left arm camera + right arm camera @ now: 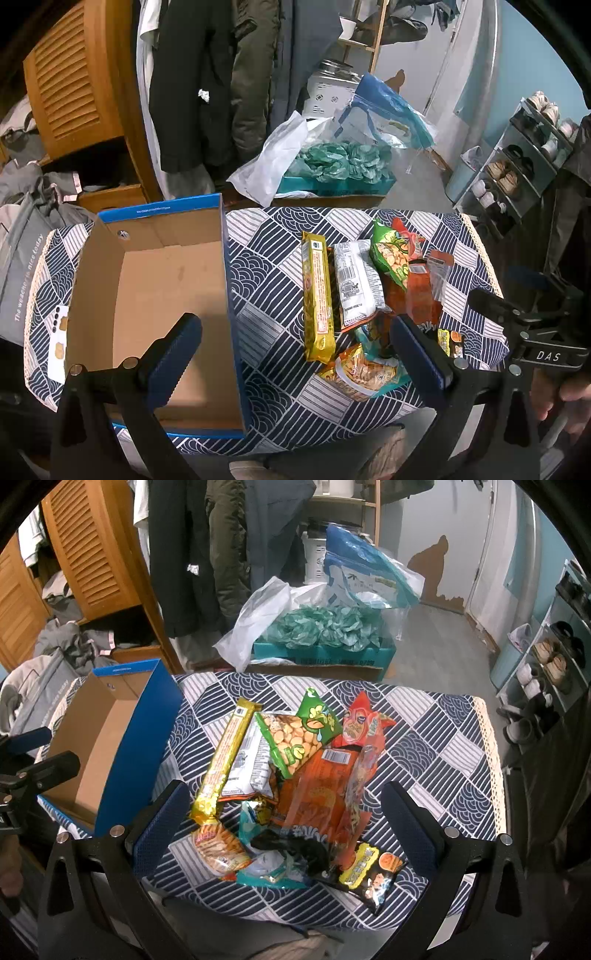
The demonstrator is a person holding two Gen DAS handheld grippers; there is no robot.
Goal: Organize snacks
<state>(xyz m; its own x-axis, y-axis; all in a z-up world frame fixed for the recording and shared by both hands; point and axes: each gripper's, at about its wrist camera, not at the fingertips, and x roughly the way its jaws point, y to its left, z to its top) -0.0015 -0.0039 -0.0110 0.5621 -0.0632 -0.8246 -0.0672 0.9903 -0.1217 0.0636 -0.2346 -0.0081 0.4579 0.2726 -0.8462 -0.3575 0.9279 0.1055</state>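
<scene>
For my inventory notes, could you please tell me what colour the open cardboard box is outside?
The open cardboard box is blue outside, clearest in the right wrist view.

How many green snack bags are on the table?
1. The green snack bag lies at the far side of the snack pile, partly over the white packet, beside the red packet. Others may be hidden under the pile.

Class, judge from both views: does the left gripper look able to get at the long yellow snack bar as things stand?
Probably yes. The yellow snack bar lies at the pile's box-side edge with nothing on top, and the left gripper is open and empty just short of it.
</scene>
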